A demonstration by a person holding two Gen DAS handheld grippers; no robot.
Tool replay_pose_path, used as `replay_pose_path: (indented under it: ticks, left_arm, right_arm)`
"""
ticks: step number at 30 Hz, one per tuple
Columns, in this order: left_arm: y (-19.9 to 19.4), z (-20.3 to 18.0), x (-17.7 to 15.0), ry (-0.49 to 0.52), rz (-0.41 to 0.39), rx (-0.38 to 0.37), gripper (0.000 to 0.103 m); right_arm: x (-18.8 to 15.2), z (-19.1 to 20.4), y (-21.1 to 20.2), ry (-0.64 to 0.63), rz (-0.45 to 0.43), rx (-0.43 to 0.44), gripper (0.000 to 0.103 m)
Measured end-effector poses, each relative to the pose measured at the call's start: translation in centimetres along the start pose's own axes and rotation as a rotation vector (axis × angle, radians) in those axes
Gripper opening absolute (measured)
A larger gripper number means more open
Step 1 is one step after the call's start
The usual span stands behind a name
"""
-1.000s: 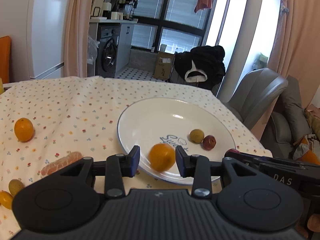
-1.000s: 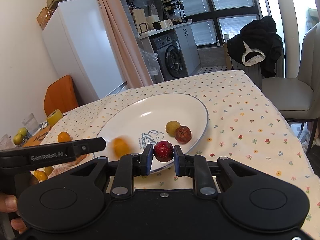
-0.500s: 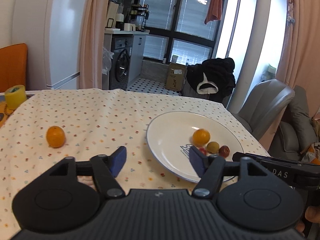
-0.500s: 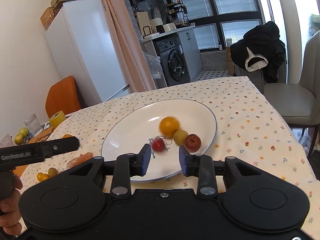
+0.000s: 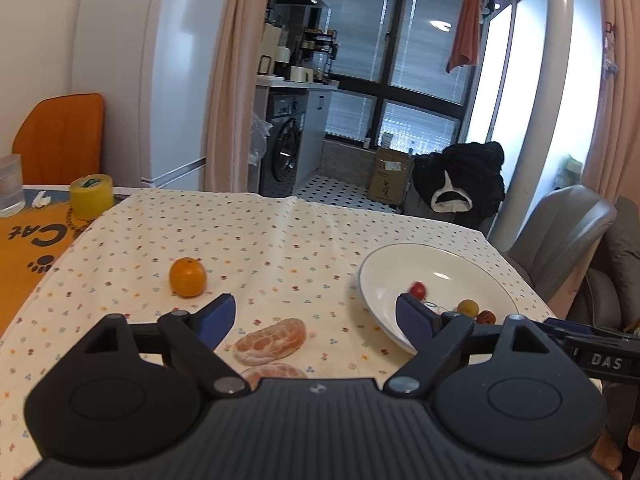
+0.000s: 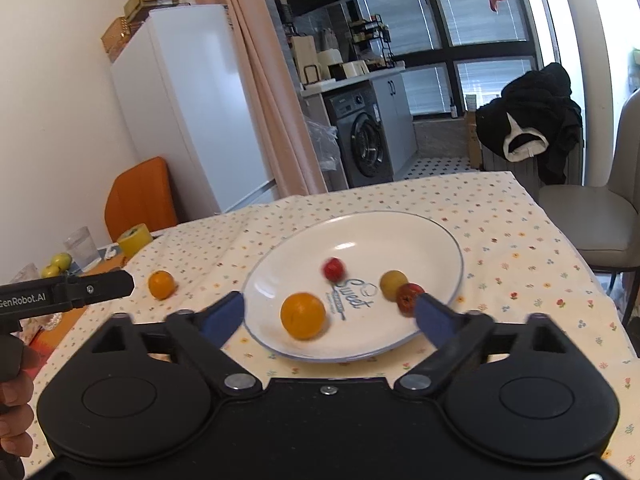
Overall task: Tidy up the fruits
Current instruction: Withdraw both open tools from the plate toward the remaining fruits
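Right wrist: orange on plate between wide, empty right tongs.

Both views are evenly lit by daylight admitted through the tall windows at the back, where the glass door is blown out to near white. A bright reflection is seen on the white plate, and only soft shadows are cast on the tablecloth. Straight lines are bowed by fisheye distortion and the corners are darkened. The small red fruit is smeared by motion blur; the rest is rendered fairly sharp
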State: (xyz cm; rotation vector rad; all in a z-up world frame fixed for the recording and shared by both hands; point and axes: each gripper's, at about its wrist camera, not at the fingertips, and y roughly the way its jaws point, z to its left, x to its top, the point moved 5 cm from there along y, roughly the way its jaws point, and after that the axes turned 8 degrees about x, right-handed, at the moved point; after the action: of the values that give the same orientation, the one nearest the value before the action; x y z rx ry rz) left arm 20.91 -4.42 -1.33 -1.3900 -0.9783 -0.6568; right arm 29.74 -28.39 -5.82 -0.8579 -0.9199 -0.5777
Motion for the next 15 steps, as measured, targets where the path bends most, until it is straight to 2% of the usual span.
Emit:
replay_pose_path:
  ticks: [3, 12, 15]
  left_arm:
    - [-0.5, 1.0, -0.1, -0.025, 0.0, 0.005, 0.086]
    - [-2.2, 3.6, -0.3, -0.085, 0.01, 0.036, 0.086]
    - [-2.6, 4.5, -0.2, -0.098, 0.011, 0.067, 0.086]
  right_arm:
    - [0.1, 0.7, -0.1, 0.002, -0.003, 0.02, 0.103]
    - [-0.1, 2.6, 0.2, -0.034, 0.007, 0.034, 0.103]
    - [-0.1, 3.5, 0.2, -0.051, 0.012, 0.056, 0.103]
